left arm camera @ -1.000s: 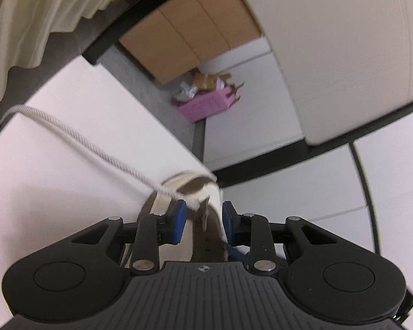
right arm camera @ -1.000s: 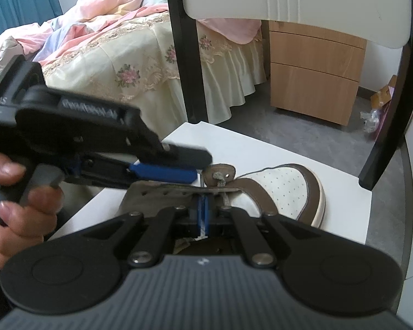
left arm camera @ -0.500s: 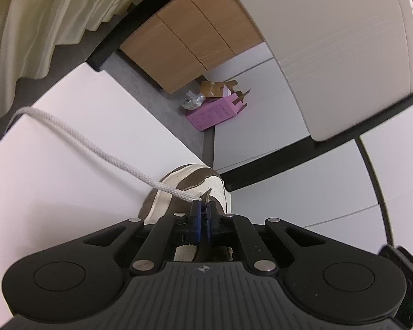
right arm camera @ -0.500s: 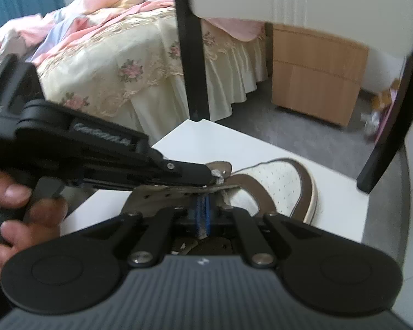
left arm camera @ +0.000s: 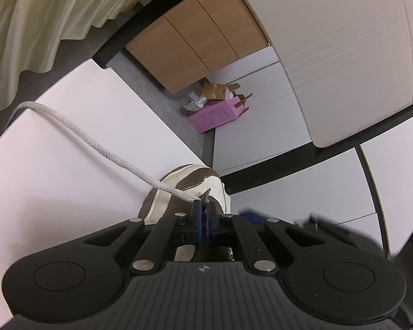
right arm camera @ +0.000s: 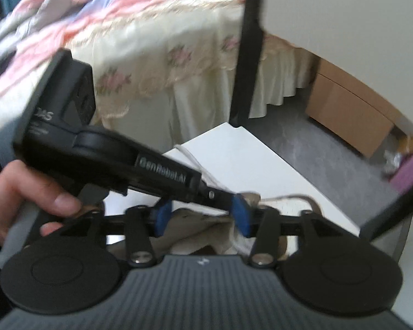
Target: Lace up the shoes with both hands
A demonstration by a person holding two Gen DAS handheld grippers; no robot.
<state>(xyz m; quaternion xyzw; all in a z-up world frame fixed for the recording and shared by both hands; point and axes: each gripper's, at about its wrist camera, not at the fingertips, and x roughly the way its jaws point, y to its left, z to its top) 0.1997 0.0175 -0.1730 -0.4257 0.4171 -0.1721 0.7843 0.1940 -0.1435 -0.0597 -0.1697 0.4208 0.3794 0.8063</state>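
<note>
Shoelace [left arm camera: 102,148] in left hand-held gripper [left arm camera: 202,214]

Beyond the fingers, a wooden drawer cabinet [left arm camera: 198,46] stands on grey floor [right arm camera: 311,148]; a cream-skirted floral bed [right arm camera: 162,55] lies up-left.

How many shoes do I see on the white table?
1. The brown and white shoe lies on the white table, just ahead of the left gripper. Another could be hidden behind the grippers.

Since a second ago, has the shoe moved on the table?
Cannot tell. The shoe keeps its spot near the table edge, but the camera shifted.
</note>
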